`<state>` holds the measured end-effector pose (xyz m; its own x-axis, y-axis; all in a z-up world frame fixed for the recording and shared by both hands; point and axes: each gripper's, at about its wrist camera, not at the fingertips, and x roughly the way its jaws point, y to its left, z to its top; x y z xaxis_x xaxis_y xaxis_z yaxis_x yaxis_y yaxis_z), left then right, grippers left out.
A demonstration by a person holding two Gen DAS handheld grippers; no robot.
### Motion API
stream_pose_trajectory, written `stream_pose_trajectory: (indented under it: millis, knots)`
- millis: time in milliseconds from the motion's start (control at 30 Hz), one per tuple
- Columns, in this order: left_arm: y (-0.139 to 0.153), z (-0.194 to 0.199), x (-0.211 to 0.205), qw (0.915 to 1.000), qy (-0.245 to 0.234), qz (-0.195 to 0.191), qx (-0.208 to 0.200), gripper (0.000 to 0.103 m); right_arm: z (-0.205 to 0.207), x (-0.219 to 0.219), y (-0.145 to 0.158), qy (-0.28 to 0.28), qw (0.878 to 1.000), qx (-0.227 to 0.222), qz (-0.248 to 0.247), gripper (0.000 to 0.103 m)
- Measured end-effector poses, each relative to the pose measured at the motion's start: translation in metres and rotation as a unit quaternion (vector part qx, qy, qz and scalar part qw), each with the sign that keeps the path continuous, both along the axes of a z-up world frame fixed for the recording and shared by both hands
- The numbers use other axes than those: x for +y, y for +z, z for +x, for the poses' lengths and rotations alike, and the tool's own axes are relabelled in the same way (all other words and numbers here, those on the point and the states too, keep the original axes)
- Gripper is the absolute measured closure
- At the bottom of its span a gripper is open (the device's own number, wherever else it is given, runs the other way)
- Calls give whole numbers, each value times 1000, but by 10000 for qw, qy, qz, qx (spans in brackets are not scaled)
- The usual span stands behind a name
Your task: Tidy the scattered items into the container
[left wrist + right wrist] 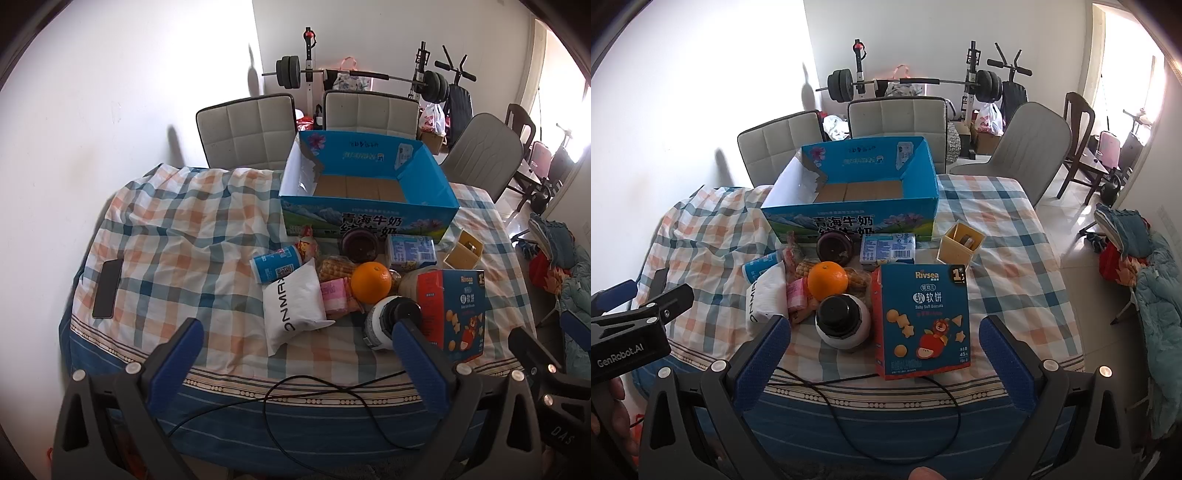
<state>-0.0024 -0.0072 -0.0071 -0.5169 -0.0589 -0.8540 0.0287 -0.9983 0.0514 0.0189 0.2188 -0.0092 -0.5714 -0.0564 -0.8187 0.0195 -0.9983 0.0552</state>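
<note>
Cardboard box sits empty, every item unpacked on the worktop; left claw and right claw gape wide, holding nothing.

From my feed, the dark jar and the corn sit half-hidden behind the orange — labels unreadable. The blue box has its lower print covered by the clutter. What lies inside the yellow tub is too small to tell — both tongs' bases run off the frame.
</note>
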Motion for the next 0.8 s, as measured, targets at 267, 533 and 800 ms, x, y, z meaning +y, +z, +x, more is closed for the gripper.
stream_pose_trajectory:
  millis: [267,533,800]
  knots:
    - [-2,1,1,10000,9,-15,-24,0,-2,0,0,26,10000,5,-20,0]
    - [-15,-12,25,9989,-286,374,-43,0,-25,37,-2,-22,9994,179,-308,0]
    - [-92,-51,97,9791,-654,1551,-1142,13,-85,134,-75,329,9794,-560,-1914,2]
